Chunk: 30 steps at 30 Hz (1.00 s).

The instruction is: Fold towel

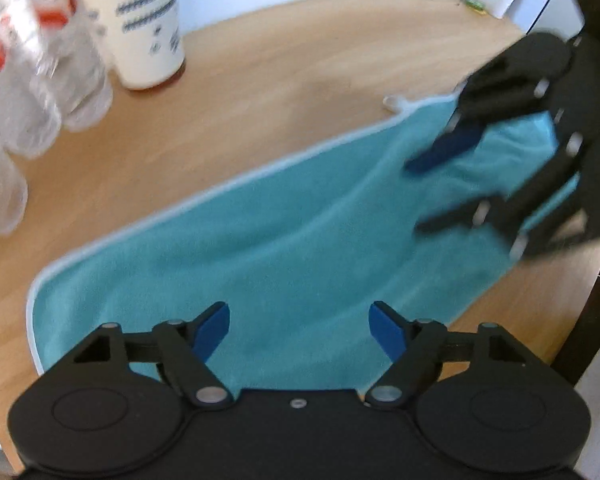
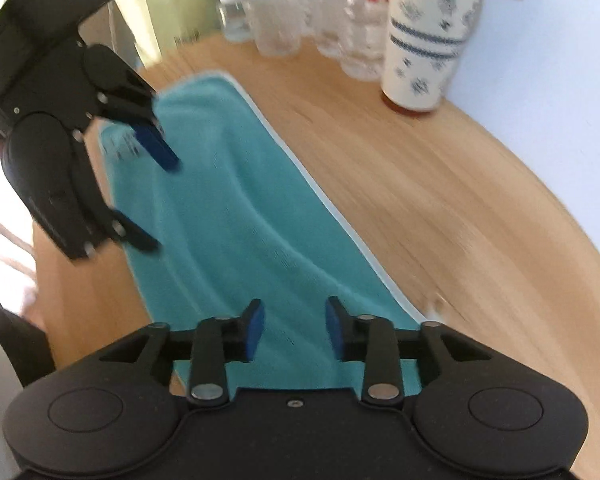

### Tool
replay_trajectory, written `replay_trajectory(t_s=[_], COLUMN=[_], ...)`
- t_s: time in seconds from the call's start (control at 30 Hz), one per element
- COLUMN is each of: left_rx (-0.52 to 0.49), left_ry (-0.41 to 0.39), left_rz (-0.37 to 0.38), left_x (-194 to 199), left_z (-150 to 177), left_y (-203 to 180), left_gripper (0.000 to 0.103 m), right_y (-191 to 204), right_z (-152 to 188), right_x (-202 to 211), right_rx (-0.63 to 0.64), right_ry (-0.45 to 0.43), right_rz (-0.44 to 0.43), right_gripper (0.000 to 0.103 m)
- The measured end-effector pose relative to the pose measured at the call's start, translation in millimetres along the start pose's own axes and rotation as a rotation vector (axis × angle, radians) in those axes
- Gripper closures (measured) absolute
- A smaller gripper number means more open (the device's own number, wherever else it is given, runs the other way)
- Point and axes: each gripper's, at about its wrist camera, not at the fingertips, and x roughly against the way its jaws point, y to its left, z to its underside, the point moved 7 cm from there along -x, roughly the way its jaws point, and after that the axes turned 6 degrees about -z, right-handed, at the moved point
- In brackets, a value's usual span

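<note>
Wooden table (image 1: pixel 308 64) against a pale wall, and the teal towel (image 1: pixel 284 248) lies flat along its near edge, long axis running between the two hands, left gripper (image 1: pixel 299 330) spread wide, right gripper (image 2: pixel 295 330) parted, nothing pinched.

Light wooden surface (image 2: pixel 420 184) meets a plain white wall (image 2: pixel 540 60) at the far side; daylight enters from the left.
</note>
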Motion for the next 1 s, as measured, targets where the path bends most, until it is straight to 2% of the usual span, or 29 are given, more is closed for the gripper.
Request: replay_trajectory(t_s=[0.07, 0.2, 0.3, 0.37, 0.43, 0.47, 0.57, 0.6, 0.73, 0.83, 0.9, 0.97, 1.0], left_rx=[-0.029, -0.052, -0.023, 0.018, 0.016, 0.019, 0.039, 0.061, 0.140, 0.082, 0.040, -0.002, -0.026], left_ry=[0.019, 0.012, -0.007, 0.006, 0.007, 0.014, 0.046, 0.053, -0.013, -0.093, -0.116, -0.126, -0.131], left_rz=[-0.042, -0.077, -0.107, -0.123, -0.137, -0.149, -0.191, -0.193, -0.141, -0.059, -0.049, -0.043, -0.063], left_x=[-9.8, -19.9, -19.8, -18.7, -13.7, -12.4, -10.5, -7.0, 13.5, 8.1, 3.1, -6.5, -13.4], left_z=[-2.0, 2.8, 6.1, 10.0, 14.4, 16.8, 24.8, 26.1, 3.8, -40.3, -54.3, -67.2, -73.6], left_y=[-0.6, 3.1, 16.7, 30.8, 35.6, 40.4, 59.0, 64.9, 68.1, 35.6, 15.7, -5.5, -15.2], left_gripper=[0.025, 0.022, 0.020, 0.020, 0.020, 0.020, 0.021, 0.027, 0.028, 0.028, 0.028, 0.028, 0.028], right_y=[4.2, -7.6, -27.0, -43.6, -55.5, -60.7, -72.6, -76.2, -88.9, -89.9, -88.7, -81.3, -77.6], right_z=[4.3, 22.0, 37.4, 52.8, 65.5, 78.2, 110.7, 122.5, 157.0, 150.9, 133.9, 105.6, 96.1], right_x=[-4.6, -8.2, 3.3, 14.9, 23.7, 31.5, 52.1, 60.1, 90.9, 108.3, 108.6, 92.2, 82.9], right_rx=[0.023, 0.049, -0.011, -0.071, -0.117, -0.137, -0.202, -0.228, -0.311, -0.322, -0.321, -0.273, -0.254], right_ry=[0.023, 0.061, 0.072, 0.077, 0.083, 0.092, 0.113, 0.121, 0.146, 0.067, -0.003, -0.068, -0.082], right_rz=[0.004, 0.078, 0.120, 0.150, 0.172, 0.196, 0.232, 0.241, 0.308, 0.327, 0.313, 0.278, 0.260], right_gripper=[0.062, 0.061, 0.059, 0.058, 0.056, 0.051, 0.049, 0.047, 0.046, 0.046, 0.046, 0.046, 0.046])
